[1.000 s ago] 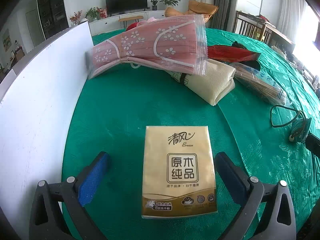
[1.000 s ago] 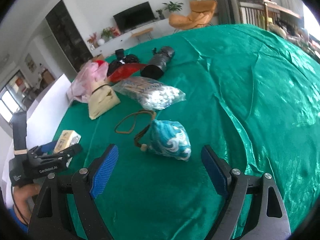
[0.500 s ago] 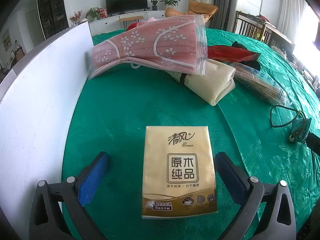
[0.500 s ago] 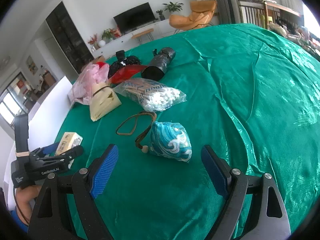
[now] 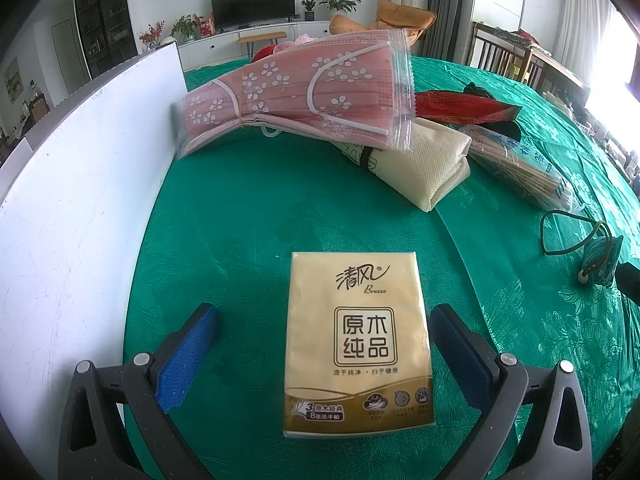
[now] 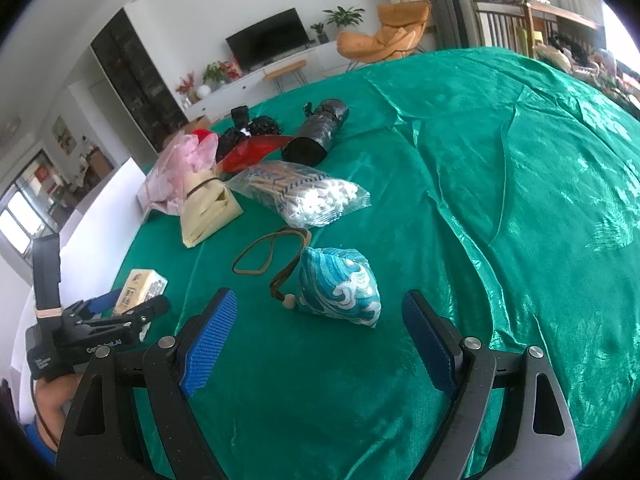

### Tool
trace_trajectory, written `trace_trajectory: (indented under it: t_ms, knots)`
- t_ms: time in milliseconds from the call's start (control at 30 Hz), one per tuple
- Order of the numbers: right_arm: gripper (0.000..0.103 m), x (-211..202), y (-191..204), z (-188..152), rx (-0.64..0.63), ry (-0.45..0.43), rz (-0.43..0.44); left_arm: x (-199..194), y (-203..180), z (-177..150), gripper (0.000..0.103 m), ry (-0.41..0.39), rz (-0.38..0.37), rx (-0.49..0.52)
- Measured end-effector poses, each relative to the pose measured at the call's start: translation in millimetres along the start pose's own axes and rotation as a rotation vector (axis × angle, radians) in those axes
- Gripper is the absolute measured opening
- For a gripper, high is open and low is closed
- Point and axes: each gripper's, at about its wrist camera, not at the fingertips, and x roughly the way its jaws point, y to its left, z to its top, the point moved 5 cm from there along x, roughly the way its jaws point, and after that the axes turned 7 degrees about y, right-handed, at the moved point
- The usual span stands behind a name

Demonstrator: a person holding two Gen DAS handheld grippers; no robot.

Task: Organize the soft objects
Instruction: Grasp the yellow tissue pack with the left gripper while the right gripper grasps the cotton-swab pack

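Note:
A yellow tissue pack point(image 5: 358, 344) lies flat on the green tablecloth point(image 5: 248, 208), between the blue pads of my open left gripper point(image 5: 324, 354); neither pad touches it. In the right wrist view the same tissue pack point(image 6: 142, 290) shows small at the left, with the left gripper point(image 6: 124, 312) around it. My right gripper point(image 6: 318, 338) is open just short of a blue wave-patterned pouch point(image 6: 340, 286) with a brown cord point(image 6: 268, 254). Further back lie a bag of pink floral masks point(image 5: 296, 92), a folded cream cloth point(image 5: 420, 164) and a bag of cotton swabs point(image 6: 304, 194).
A white board point(image 5: 72, 208) stands along the left of the table. A red packet point(image 5: 460, 106), a black roll point(image 6: 318, 132) and black items point(image 6: 244, 136) sit at the far side. A hand point(image 6: 52, 404) holds the left gripper. Bare green cloth point(image 6: 540, 200) stretches to the right.
The right gripper has edged slightly closer to the blue pouch. The left gripper and the tissue pack have not moved.

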Motion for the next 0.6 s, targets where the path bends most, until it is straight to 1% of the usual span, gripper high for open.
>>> trace_trajectory:
  t_ms: [167,200,233,267,300,333,367,400,467,500,533,600]
  knots:
    - [0.087,-4,0,1,-0.001,-0.016,0.004,-4,5,-5,0.103,0.001,-0.001,-0.001]
    - [0.087,-8,-1,3,0.002,-0.034,0.01,-1,2,-2,0.103,0.002,-0.002,0.001]
    - [0.087,-16,-3,7,0.009,-0.069,0.02,5,-5,5,0.103,0.004,-0.003,0.002]
    - [0.087,-24,-6,14,0.023,-0.11,0.025,4,-4,4,0.103,0.007,-0.004,0.007]
    - [0.088,-28,-8,21,0.029,-0.127,0.027,4,-4,5,0.103,0.012,-0.005,0.011]
    - [0.088,-27,-8,32,0.012,-0.117,0.029,5,-4,6,0.103,0.028,-0.008,0.022]
    - [0.088,-21,-5,45,-0.022,-0.076,0.017,5,-4,9,0.103,0.057,-0.015,0.031]
    - [0.088,-10,-1,59,-0.063,-0.013,0.002,6,-5,11,0.103,0.08,-0.019,0.034]
    - [0.088,18,14,83,-0.165,0.139,-0.011,6,-4,17,0.102,0.113,-0.043,0.019]
    - [0.087,35,26,96,-0.23,0.206,-0.022,5,-3,18,0.099,0.112,-0.06,0.014]
    - [0.087,48,36,104,-0.279,0.248,-0.029,2,-3,20,0.095,0.11,-0.087,0.011]
    - [0.086,74,49,109,-0.345,0.35,-0.048,0,-3,22,0.072,0.122,-0.1,0.022]
